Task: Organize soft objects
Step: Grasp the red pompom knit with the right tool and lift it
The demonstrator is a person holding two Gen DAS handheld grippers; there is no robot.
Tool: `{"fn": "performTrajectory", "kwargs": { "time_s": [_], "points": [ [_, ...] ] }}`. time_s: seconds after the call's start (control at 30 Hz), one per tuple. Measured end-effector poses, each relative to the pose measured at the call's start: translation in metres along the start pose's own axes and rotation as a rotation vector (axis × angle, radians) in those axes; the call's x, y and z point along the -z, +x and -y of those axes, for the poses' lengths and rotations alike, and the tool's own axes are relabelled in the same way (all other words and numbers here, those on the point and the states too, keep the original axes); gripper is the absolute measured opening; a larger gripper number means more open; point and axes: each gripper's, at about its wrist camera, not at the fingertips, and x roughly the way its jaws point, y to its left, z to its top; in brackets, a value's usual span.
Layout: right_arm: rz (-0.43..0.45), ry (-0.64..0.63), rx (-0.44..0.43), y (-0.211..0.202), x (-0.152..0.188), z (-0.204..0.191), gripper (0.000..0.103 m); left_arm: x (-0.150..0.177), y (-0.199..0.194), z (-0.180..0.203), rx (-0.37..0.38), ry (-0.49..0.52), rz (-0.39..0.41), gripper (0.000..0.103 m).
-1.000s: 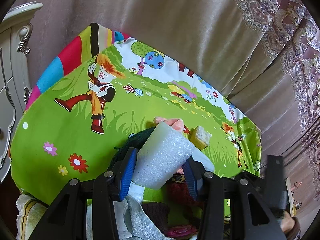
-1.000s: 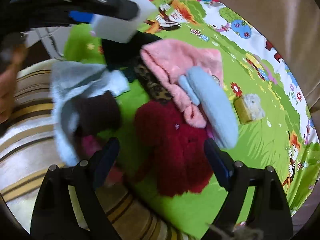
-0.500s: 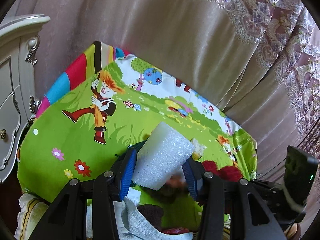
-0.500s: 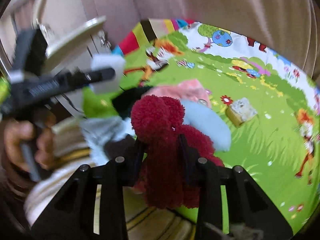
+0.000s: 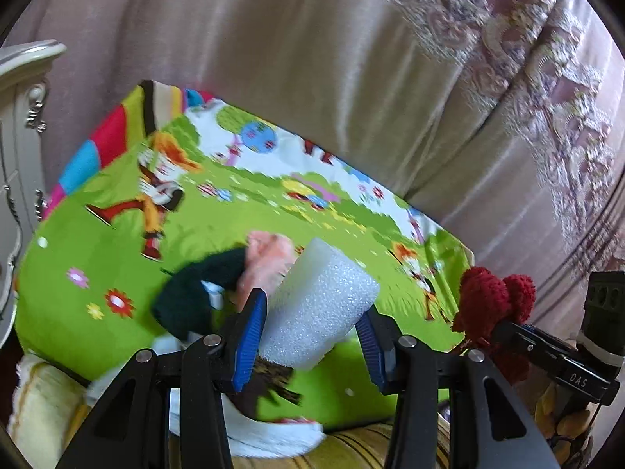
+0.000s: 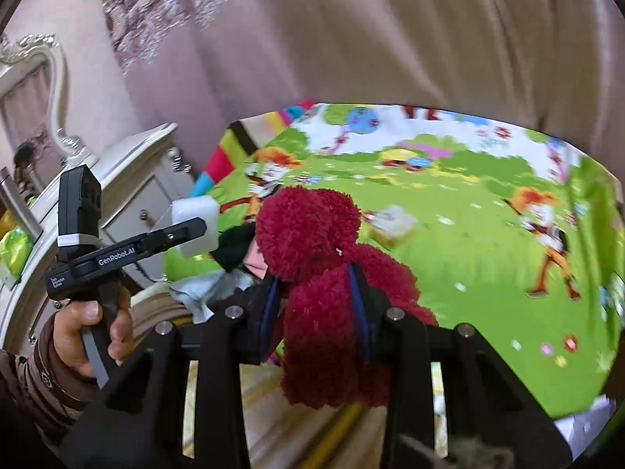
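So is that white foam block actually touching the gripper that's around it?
Touching. The left wrist view shows the white foam block wedged in the left gripper, its sides pressed against both blue pads with no gap, lifted above the green mat.

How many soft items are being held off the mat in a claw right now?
2. The white foam block sits in the left claw; the red fuzzy item is pinched in the right claw. The other soft items lie on the mat.

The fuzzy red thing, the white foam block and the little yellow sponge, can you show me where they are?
fuzzy red thing (image 6: 308, 230), right wrist view, on its upper lobe.
white foam block (image 5: 320, 308), left wrist view, middle of its speckled face.
yellow sponge (image 6: 392, 223), right wrist view, its blurred top.
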Motion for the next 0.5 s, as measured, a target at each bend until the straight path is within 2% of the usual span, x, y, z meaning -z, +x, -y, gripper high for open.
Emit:
{"fn": "performTrajectory", "kwargs": {
  "time_s": [0.17, 0.5],
  "points": [
    [-0.020, 0.056, 0.111, -0.025, 0.028, 0.029, 0.038, 0.017, 0.009, 0.032, 0.046, 0.045, -0.065, 0.047],
    [-0.062, 0.186, 0.279, -0.069, 0.089, 0.089, 0.038, 0.055, 0.030, 0.111, 0.146, 0.181, -0.202, 0.047]
  ]
}}
